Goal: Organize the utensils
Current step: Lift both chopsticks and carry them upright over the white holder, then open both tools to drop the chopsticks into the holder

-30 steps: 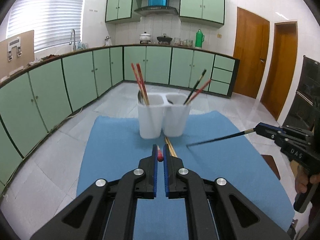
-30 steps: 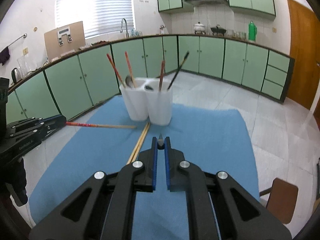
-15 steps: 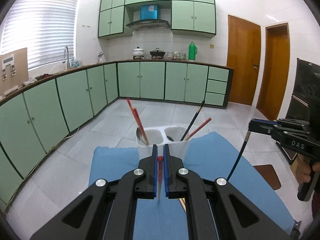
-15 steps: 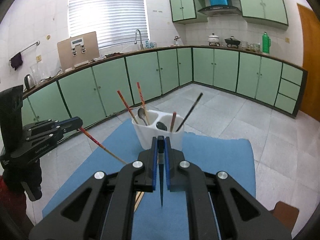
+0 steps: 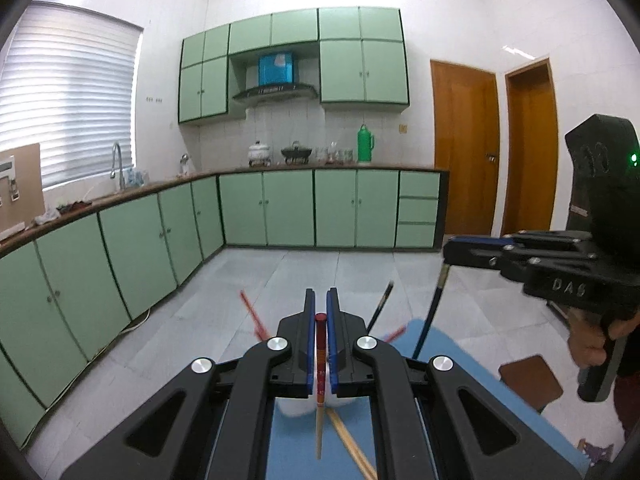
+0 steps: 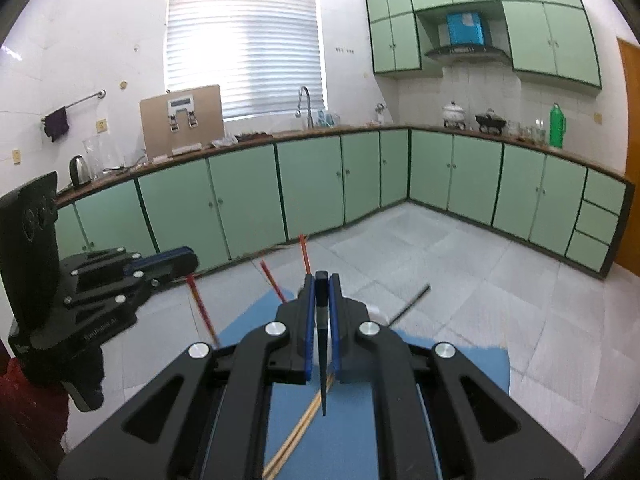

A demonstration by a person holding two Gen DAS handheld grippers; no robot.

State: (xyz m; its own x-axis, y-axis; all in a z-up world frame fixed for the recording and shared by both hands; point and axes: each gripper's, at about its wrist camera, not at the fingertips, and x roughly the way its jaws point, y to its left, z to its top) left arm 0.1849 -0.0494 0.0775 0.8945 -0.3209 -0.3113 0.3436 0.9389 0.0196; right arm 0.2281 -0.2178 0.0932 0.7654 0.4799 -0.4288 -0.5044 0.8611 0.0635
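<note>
2 grippers, 1 chopstick each, above a blue mat in a green-cabineted kitchen.

The left gripper (image 5: 320,312) is clamped on 1 red-topped chopstick (image 5: 320,376) that hangs tip-down; the right gripper (image 6: 321,292) pinches 1 black chopstick (image 6: 322,344) the same way. Below, 2 bare wooden chopsticks (image 6: 298,432) lie on the blue mat (image 6: 352,420). The white holder (image 5: 298,406), mostly hidden behind the left gripper's fingers, shows 4 chopstick ends sticking up.

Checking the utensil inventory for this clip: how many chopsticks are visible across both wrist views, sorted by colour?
Red-topped wooden chopsticks: 4
Black chopsticks: 2
Plain light wooden chopsticks on the blue cloth: 2
Total: 8
</note>
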